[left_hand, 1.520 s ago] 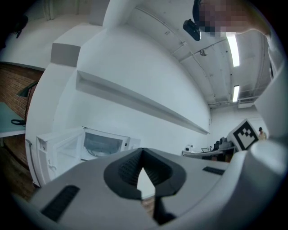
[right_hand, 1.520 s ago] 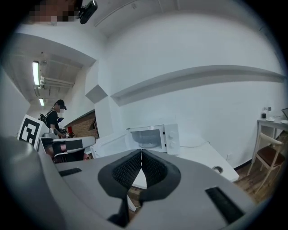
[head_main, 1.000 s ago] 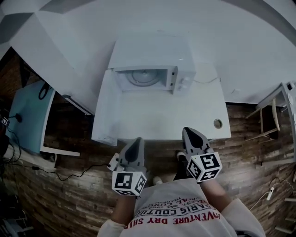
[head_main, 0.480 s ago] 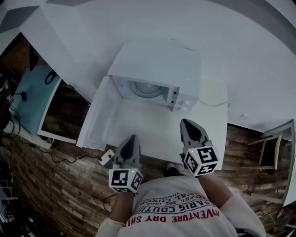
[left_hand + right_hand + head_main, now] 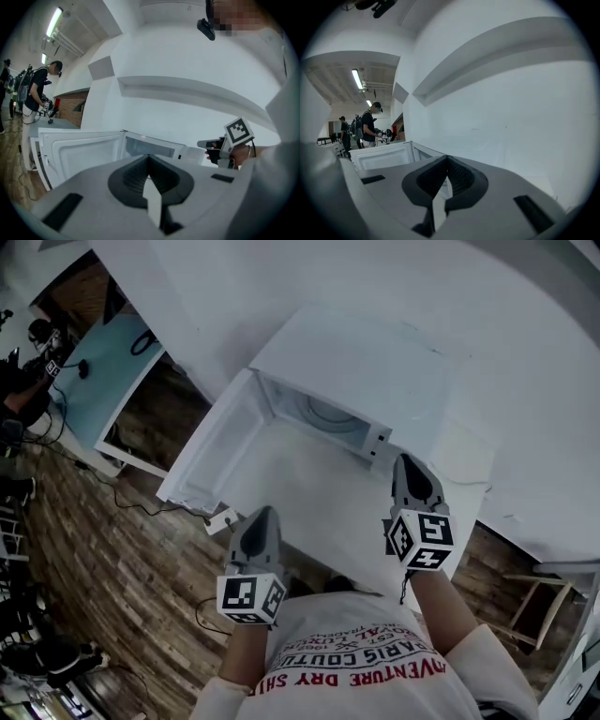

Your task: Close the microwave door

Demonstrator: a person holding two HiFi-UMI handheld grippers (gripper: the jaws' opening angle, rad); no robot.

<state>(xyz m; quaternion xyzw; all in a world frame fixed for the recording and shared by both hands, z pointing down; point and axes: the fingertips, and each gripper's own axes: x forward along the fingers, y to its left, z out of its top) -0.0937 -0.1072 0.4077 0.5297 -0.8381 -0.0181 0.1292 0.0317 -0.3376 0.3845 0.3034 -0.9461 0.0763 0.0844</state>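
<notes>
The white microwave (image 5: 370, 357) stands at the back of a white table (image 5: 309, 498). Its door (image 5: 211, 451) is swung wide open to the left, and the glass turntable (image 5: 328, 413) shows in the cavity. My left gripper (image 5: 262, 517) hangs over the table's near edge, below the open door, shut and holding nothing. My right gripper (image 5: 409, 465) is over the table by the microwave's right front corner, also shut and holding nothing. In the left gripper view the open door (image 5: 79, 150) lies ahead on the left, with the right gripper (image 5: 202, 144) at the right.
A blue-topped table (image 5: 103, 362) stands to the left, with people (image 5: 28, 362) beside it. A white power strip (image 5: 220, 519) lies on the wooden floor under the door. A wooden chair (image 5: 525, 601) is at the lower right. A white wall rises behind the microwave.
The person has stepped closer to the table and the view has swung right. Both grippers moved forward, the right one up beside the microwave's front. The door stays open.
</notes>
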